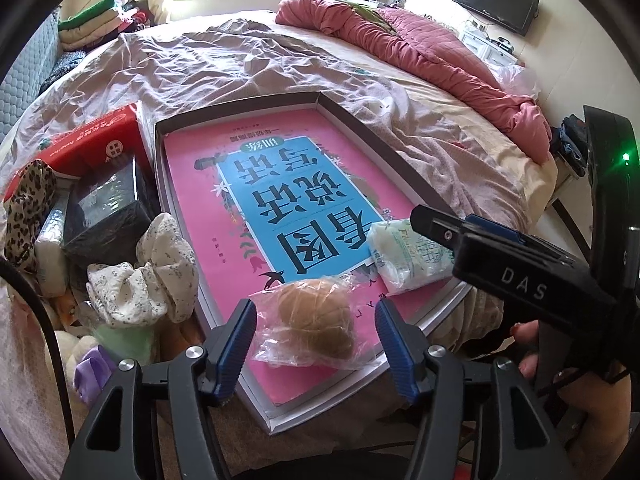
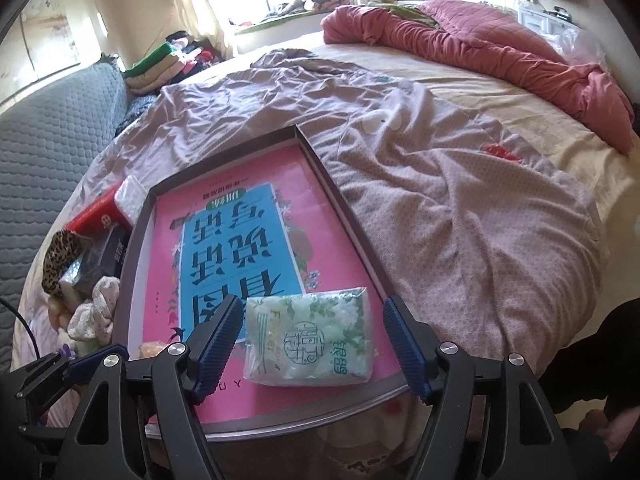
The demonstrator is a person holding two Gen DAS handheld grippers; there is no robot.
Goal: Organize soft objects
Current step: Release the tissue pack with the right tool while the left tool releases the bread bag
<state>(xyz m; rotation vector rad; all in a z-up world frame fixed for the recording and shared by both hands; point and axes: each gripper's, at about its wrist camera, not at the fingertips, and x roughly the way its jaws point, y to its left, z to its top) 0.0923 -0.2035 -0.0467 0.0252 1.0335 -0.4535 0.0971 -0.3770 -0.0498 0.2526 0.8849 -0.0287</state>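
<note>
Crinkly clear plastic around bun [image 1: 316, 320], lying loose between spread left gripper [image 1: 316, 344] jaws on tray [image 1: 400, 148]: light, squashy, slippery; pinch gently across middle. Tissue pack [image 2: 310, 338] between spread right gripper [image 2: 314, 348] jaws, untouched: soft, light. Scrunchies [image 1: 156, 276] beyond, left.

pink book [image 1: 192, 184] with blue panel in the grey-rimmed tray [image 1: 348, 116]; tan bun [image 1: 316, 320]; green-white floral tissue pack [image 2: 310, 338]; leopard-print cloth [image 1: 26, 208] left; red quilt [image 1: 436, 44] far right.
</note>
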